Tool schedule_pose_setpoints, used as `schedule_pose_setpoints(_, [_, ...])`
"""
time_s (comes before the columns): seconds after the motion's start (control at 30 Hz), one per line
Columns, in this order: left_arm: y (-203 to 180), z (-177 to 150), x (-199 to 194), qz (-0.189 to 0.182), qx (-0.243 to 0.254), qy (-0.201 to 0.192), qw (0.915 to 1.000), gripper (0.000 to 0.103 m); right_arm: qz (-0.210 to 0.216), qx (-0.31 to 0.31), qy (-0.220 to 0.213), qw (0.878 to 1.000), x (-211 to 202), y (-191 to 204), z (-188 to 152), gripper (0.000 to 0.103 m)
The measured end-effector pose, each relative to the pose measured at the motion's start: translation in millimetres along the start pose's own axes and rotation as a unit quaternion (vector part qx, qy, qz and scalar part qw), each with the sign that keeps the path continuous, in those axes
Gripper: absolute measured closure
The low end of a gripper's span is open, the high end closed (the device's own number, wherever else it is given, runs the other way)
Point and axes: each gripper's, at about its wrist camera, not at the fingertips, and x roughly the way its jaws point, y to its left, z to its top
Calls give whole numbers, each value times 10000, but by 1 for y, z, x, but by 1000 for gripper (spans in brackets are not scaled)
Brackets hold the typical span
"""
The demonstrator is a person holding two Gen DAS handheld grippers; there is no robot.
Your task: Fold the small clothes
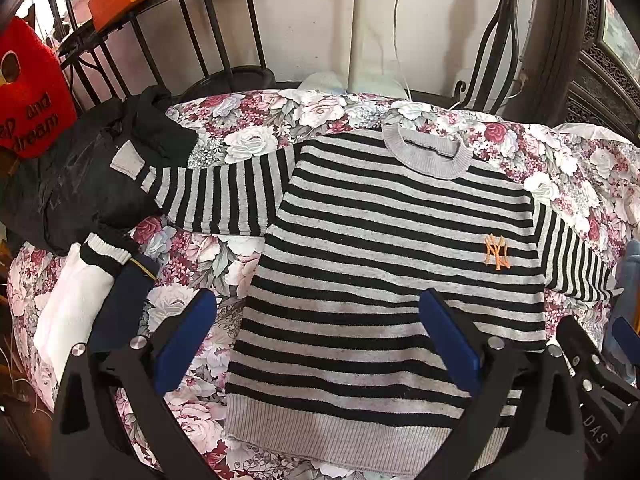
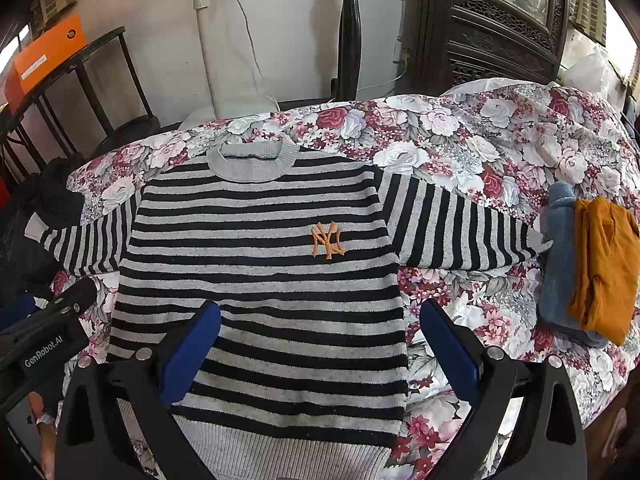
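A small black-and-grey striped sweater point(image 1: 384, 248) with an orange logo lies flat, front up, on the floral cloth point(image 1: 192, 256), both sleeves spread out sideways. It also shows in the right wrist view point(image 2: 260, 264). My left gripper point(image 1: 320, 340) is open and empty, hovering over the sweater's lower left part near the hem. My right gripper point(image 2: 320, 344) is open and empty over the sweater's lower right part, its right finger past the side edge. The right gripper's body shows at the right edge of the left wrist view point(image 1: 592, 380).
A dark garment pile point(image 1: 80, 184) lies at the left, on the left sleeve's cuff. A white and navy folded piece point(image 1: 92, 296) lies below it. Blue and mustard clothes point(image 2: 588, 268) lie at the right by the right cuff. Wall, metal rack and carved cabinet stand behind.
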Motion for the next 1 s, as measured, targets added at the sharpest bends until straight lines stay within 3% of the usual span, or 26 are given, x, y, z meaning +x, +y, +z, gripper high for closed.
schedule_pose_setpoints(1.0, [2, -1, 0, 2, 3, 15, 10000, 5, 5, 6, 17, 10000, 1, 0, 1, 3])
